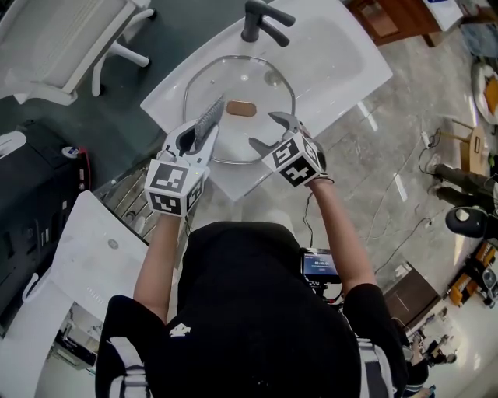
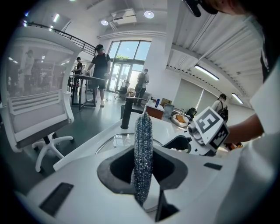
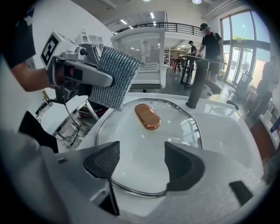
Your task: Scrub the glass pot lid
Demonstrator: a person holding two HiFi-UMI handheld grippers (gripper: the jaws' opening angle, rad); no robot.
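White glossy sink (image 1: 342,54) holds one round glass pot lid (image 1: 249,138) with an oval copper knob (image 1: 241,109). At the lid's near rim, the left gripper (image 1: 202,130) pinches one silvery mesh scrubber (image 1: 210,115); the right gripper (image 1: 273,132) gapes empty.

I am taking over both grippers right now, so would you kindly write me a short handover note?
Left gripper: shut on the silvery scrubbing pad, held edge-up over the left part of the glass lid. I cannot tell whether the pad touches the glass.
Right gripper: open and empty, over the lid's near rim.
The lid lies flat on the white basin with its copper knob up, in front of the black faucet.
Done: pad picked up and both grippers brought to the lid. No suds or streaks show.
Left: probably steady the lid with the right gripper, then scrub the glass.
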